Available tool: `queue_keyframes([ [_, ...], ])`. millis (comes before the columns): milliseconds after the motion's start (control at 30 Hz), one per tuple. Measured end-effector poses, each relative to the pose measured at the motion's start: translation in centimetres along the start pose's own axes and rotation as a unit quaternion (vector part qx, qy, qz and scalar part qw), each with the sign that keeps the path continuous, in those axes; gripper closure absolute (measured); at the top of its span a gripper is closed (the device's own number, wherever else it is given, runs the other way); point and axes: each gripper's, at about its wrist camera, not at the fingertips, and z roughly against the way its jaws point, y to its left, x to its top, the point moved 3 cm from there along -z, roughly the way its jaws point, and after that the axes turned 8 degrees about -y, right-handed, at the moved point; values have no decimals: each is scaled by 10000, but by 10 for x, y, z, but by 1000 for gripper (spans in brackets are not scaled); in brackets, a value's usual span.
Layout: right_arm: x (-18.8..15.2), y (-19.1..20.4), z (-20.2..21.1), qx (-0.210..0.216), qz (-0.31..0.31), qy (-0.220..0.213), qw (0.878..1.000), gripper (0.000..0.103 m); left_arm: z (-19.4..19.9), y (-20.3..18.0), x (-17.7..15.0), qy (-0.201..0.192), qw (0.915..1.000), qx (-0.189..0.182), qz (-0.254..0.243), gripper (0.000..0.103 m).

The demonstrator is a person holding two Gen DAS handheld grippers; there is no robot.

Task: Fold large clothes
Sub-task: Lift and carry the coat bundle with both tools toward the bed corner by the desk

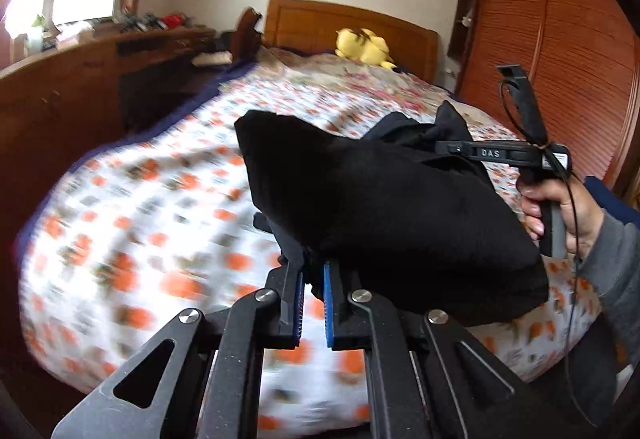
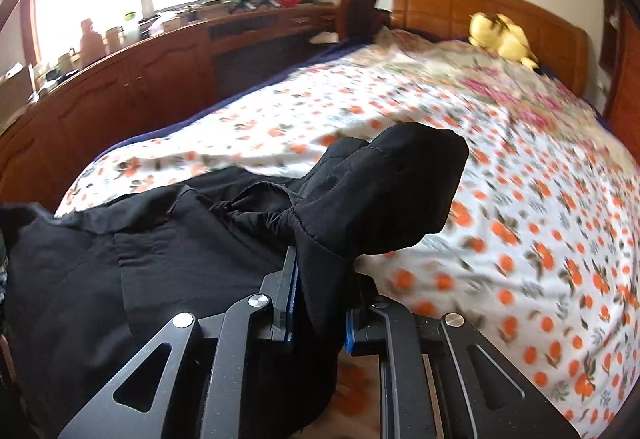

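A black garment (image 1: 380, 207) hangs in the air above the bed, held by both grippers. My left gripper (image 1: 313, 271) is shut on an edge of it, the cloth pinched between the blue pads. In the left wrist view the right gripper (image 1: 460, 149) reaches in from the right, held by a hand, with cloth bunched at its tip. In the right wrist view my right gripper (image 2: 320, 279) is shut on a gathered hem of the black garment (image 2: 160, 247), which folds over the fingers and spreads to the left.
The bed (image 2: 520, 199) has a white cover with orange fruit print. A yellow plush toy (image 2: 502, 37) lies by the wooden headboard (image 1: 348, 27). A long wooden dresser (image 2: 140, 79) with clutter runs along the left. A slatted wardrobe (image 1: 560, 59) stands on the right.
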Motion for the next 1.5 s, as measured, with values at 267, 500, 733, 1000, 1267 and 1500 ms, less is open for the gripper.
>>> queue_keyframes([
  [267,46,108,-32,221,390,-391,9982,87,44,102,27,-400,9952,898,-3,94],
  [500,79,185,-69,421,629,-681,9948,87,52,182,43,-446,9841,1718,27,94],
  [733,73,208,-109,467,740,-460,9951,87,39,223,27,-191,9767,2137,83,94],
  [1000,56,205,-119,681,858,105,9939,79,28,245,7,247,9751,2195,195,94],
  [1267,60,159,-96,846,594,107,9946,54,45,242,-8,211,9732,2262,345,79],
  [1500,54,178,-51,1390,652,-146,9880,53,74,244,-18,-53,9695,2371,624,17],
])
